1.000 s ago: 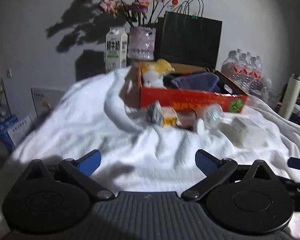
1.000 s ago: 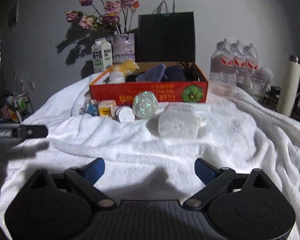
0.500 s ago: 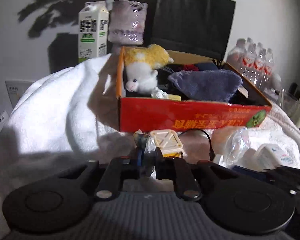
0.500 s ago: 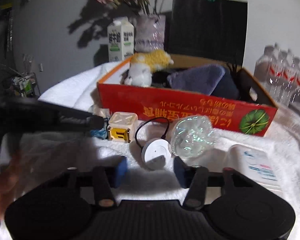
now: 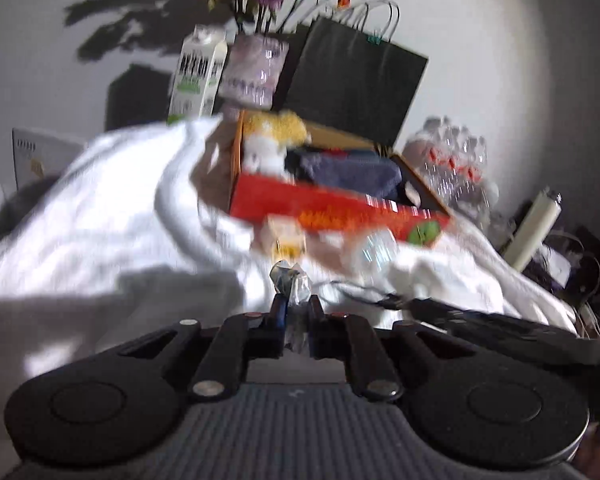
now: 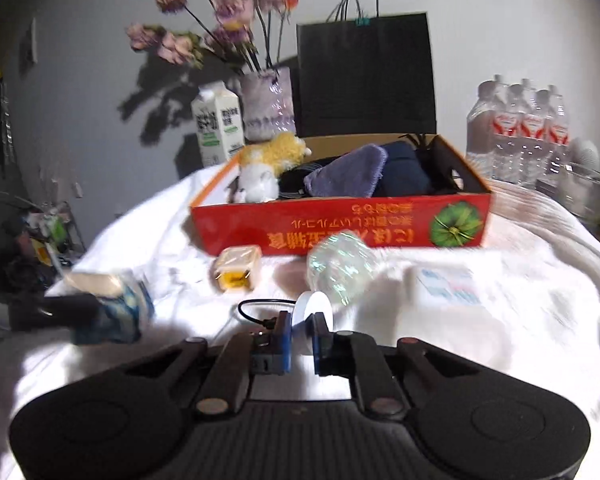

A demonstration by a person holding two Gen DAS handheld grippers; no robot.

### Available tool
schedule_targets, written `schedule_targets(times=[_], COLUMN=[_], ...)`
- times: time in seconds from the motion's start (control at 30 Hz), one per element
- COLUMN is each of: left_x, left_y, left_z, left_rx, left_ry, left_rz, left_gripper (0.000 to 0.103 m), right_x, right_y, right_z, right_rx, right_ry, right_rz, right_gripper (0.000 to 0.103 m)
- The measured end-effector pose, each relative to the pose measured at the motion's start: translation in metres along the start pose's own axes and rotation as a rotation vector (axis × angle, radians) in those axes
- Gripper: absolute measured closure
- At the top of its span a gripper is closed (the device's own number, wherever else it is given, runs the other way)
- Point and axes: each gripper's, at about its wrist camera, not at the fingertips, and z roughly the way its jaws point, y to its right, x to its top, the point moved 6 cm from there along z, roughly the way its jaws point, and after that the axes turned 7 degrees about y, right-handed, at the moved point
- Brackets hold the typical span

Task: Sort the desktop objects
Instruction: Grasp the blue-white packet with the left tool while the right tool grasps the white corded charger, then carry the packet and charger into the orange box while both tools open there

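Crinkly wrapped packet (image 5: pixel 291 280), lower centre of the left wrist view, is pinched between the narrow jaws of the left gripper (image 5: pixel 296 312). It looks light, soft and crushable with slick film, so a hold on the body beats one on the twisted end. Behind it, blurred, are the red cardboard box (image 5: pixel 332 206), the milk carton (image 5: pixel 196 76) and the black paper bag (image 5: pixel 356 76). No writing is legible here.

Right wrist view: the right gripper (image 6: pixel 300 338) has just been closing and now clamps a white round puck (image 6: pixel 314 310) edge-on at lower centre, its black cable (image 6: pixel 256 308) trailing left. The puck looks hard, smooth and light; the rim may slip and the cable may snag. At left centre the packet shows a blue pattern. The box front carries upside-down yellow characters and a green pumpkin picture, not readable. Carton print and the red labels on the water bottles (image 6: pixel 520 136) are too blurred to read.
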Motion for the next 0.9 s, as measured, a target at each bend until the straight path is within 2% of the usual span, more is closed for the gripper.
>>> schedule_targets(times=[0.1,0.2,0.33,0.4,0.47,0.53,0.57,0.7,0.77,0.9], left_x=[-0.025,-0.034,-0.044,-0.059,-0.079,-0.088,-0.089,-0.088,-0.088,-0.088], left_y=[0.017,0.039,0.066,0.078,0.083,0.085,0.086,0.086,0.087,0.086], left_z=[-0.011,-0.022,-0.010,0.012,0.029,0.029,0.027,0.028,0.028,0.025], left_rx=[-0.069,-0.134,-0.188,-0.185,-0.117,-0.114,-0.111,-0.107,-0.102,-0.106], left_ry=[-0.058,-0.049,-0.071,-0.110,-0.150,-0.102,-0.103,-0.116,-0.120,-0.127], left_rz=[-0.021,0.009,0.051,0.086,0.164,0.218,0.233,0.252,0.252,0.238], left_gripper=[0.092,0.092,0.092,0.092,0.092,0.092,0.092,0.092,0.092,0.092], right_x=[-0.020,-0.046,-0.065,-0.065,-0.063,-0.060,-0.058,-0.045,-0.037,-0.035], right_y=[-0.002,-0.002,-0.004,-0.005,-0.004,0.001,0.006,0.029,0.039,0.039], right_z=[-0.045,-0.076,-0.089,-0.091,-0.088,-0.090,-0.091,-0.098,-0.101,-0.107], right_rx=[0.021,0.009,-0.002,-0.004,-0.002,-0.018,-0.025,-0.130,-0.129,-0.111], right_ry=[-0.007,-0.042,-0.064,-0.060,-0.057,-0.038,-0.025,0.034,0.052,0.044], right_rz=[-0.053,-0.105,-0.121,-0.127,-0.114,-0.092,-0.069,-0.047,-0.016,-0.048], right_gripper=[0.094,0.094,0.094,0.094,0.094,0.095,0.096,0.096,0.096,0.096])
